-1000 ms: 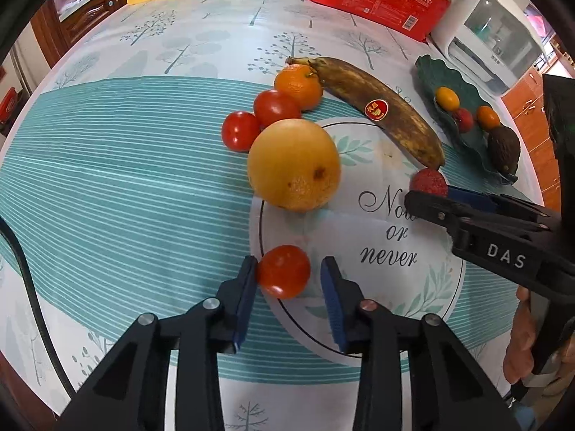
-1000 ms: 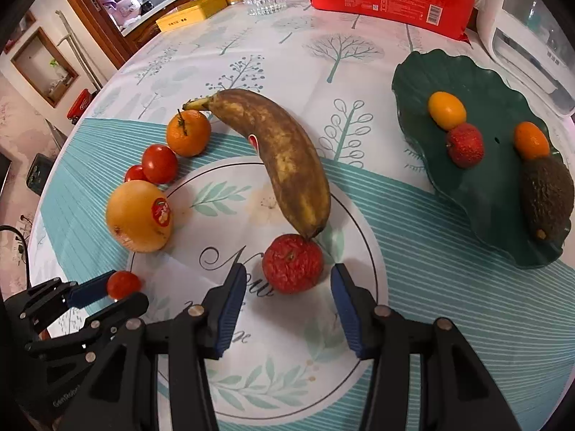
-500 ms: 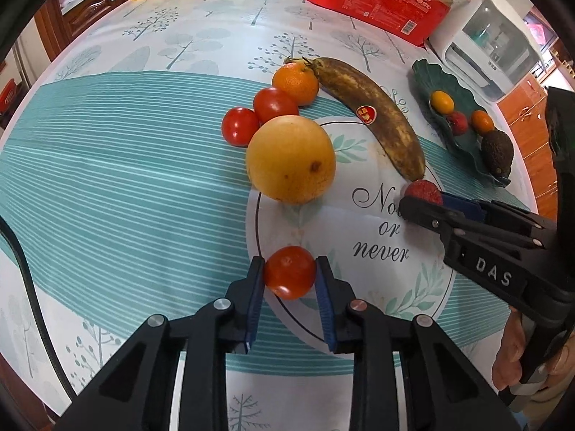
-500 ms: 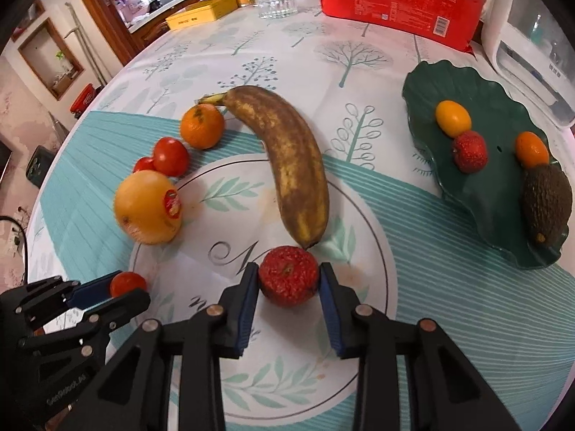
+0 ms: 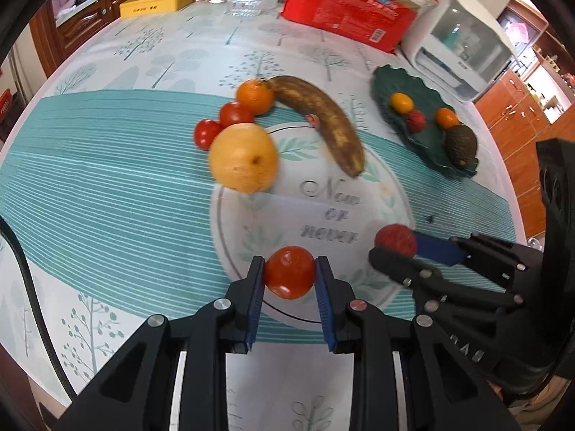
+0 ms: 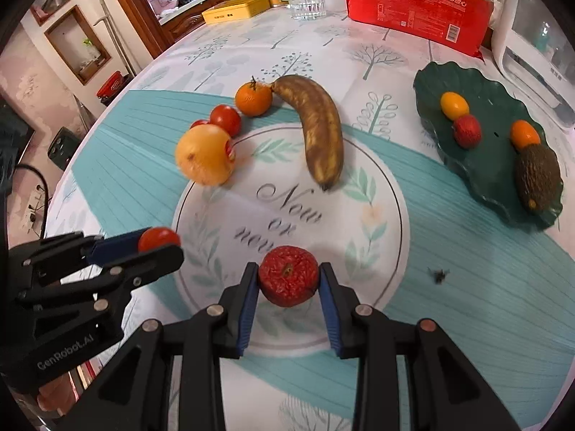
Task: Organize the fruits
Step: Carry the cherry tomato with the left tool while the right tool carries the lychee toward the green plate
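Kitchen setting: wood cabinets at the back, a round table (image 6: 467,323) under a teal-striped cloth with tree prints and a printed circle reading "Now or never".

Left gripper (image 5: 290,280): its jaws have just been closing and now press on both sides of a small tomato (image 5: 289,276), which sits between the blue pads over the near rim of the printed circle. Right gripper (image 6: 288,283): its jaws have likewise just been closing and now clamp a wrinkled red fruit (image 6: 288,275). Both tools point steeply down.

Outward from the grips: a large yellow-orange fruit (image 5: 244,158), two more tomatoes (image 5: 235,114) and a small orange (image 5: 256,96) lie in an arc touching or just beside one another, next to an overripe banana (image 5: 321,125). To the right, near the edge, a dark green leaf-shaped dish (image 6: 503,201) holds two small orange fruits, a red one and an avocado (image 6: 537,176).

Judgement: you are in the carry step, both pieces likely bound for the dish.
- Squeeze no harder; the tomato and the soft red fruit would bruise or split.
- Lift clear before crossing, so nothing clips the banana.
- Lead with the right gripper, since it is nearer the dish, and keep the two tools apart.
- Set down in the bare green area, away from the avocado, and open only once the fruit rests.
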Demonstrator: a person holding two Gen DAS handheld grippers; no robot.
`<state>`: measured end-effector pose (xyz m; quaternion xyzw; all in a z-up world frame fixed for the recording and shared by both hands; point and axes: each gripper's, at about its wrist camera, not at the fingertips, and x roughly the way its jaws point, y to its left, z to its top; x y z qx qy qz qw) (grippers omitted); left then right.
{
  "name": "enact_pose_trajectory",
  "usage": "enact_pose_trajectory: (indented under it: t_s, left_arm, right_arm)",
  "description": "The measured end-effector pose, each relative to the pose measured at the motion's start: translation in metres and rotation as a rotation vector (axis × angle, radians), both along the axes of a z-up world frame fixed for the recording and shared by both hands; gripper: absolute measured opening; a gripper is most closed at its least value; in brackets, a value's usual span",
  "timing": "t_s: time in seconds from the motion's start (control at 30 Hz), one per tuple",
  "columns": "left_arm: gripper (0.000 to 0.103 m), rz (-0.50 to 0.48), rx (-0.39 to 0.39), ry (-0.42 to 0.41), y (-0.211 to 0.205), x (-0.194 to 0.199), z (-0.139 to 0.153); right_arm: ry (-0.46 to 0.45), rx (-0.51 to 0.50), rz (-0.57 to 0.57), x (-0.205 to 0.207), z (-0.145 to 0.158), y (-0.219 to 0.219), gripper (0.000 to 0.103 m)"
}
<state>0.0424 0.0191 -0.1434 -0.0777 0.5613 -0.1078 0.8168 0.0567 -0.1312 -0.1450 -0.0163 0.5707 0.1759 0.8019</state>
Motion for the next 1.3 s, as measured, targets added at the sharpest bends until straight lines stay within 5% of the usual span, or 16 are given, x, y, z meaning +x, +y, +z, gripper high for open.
enact_pose_trajectory:
  t_s: [0.5,1.0,1.3]
  left_arm:
    - [0.026,-0.126,-0.043,-0.118,-0.059,0.021,0.081]
    - [0.026,-0.276,0.087,-0.234,-0.124,0.120,0.161]
    - [0.026,-0.320,0.141,-0.232,-0.159,0.185,0.160]
  right_arm:
    - [-0.101,0.061,-0.121,-0.015,0.059,-0.059,0.033]
    - [-0.229,0.098,-0.299,0.067,0.155,-0.147,0.033]
    - [-0.184,0.023,-0.335,0.118,0.132,-0.159,0.034]
